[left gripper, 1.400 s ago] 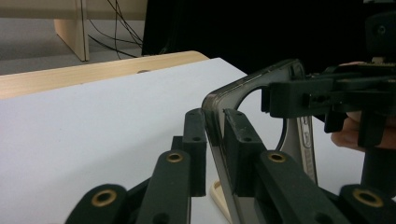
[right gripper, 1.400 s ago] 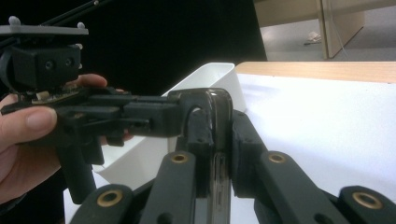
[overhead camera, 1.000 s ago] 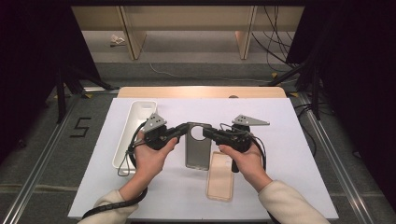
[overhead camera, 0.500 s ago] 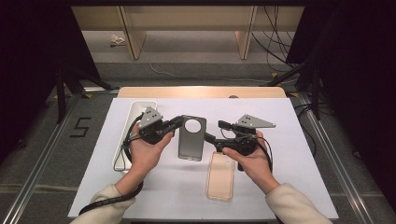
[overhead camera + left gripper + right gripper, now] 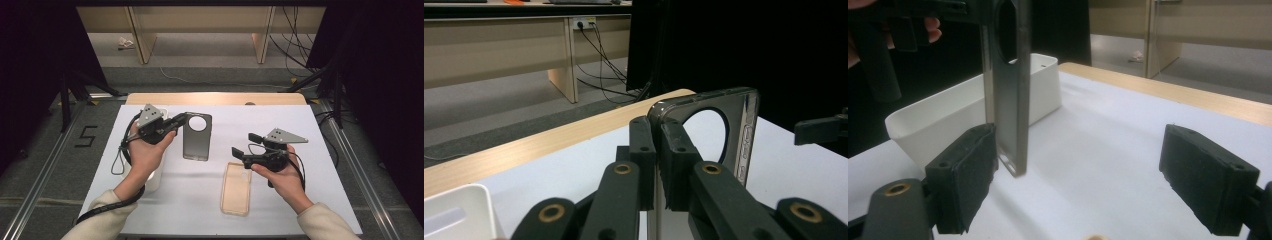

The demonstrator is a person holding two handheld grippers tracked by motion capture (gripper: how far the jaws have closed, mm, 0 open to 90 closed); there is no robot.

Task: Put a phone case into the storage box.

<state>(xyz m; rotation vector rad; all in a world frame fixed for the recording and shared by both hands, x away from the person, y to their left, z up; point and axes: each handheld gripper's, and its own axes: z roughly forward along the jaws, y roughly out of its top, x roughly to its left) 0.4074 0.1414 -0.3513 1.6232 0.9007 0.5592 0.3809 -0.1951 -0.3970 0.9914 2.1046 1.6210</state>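
Note:
A grey phone case [image 5: 196,136] with a round camera hole hangs above the white table [image 5: 320,200], left of centre. My left gripper [image 5: 181,119] is shut on its top left corner. In the left gripper view the jaws pinch the case's edge [image 5: 655,165], and the case [image 5: 739,125] extends beyond them. My right gripper [image 5: 244,143] stands open to the right of the case, apart from it. In the right gripper view the grey case [image 5: 1008,90] hangs upright just beyond the left pad [image 5: 965,180]. A clear beige phone case [image 5: 236,187] lies flat below the right gripper.
A white tray [image 5: 155,177] stands at the table's left, partly under my left hand, and the tray [image 5: 973,105] sits behind the grey case in the right gripper view. A wooden strip [image 5: 215,98] runs along the table's far edge. Cables and desk legs lie on the floor beyond.
The left gripper has lifted the grey case up and to the left. The right gripper has let go of the case's lower end, opened and drawn back to the right.

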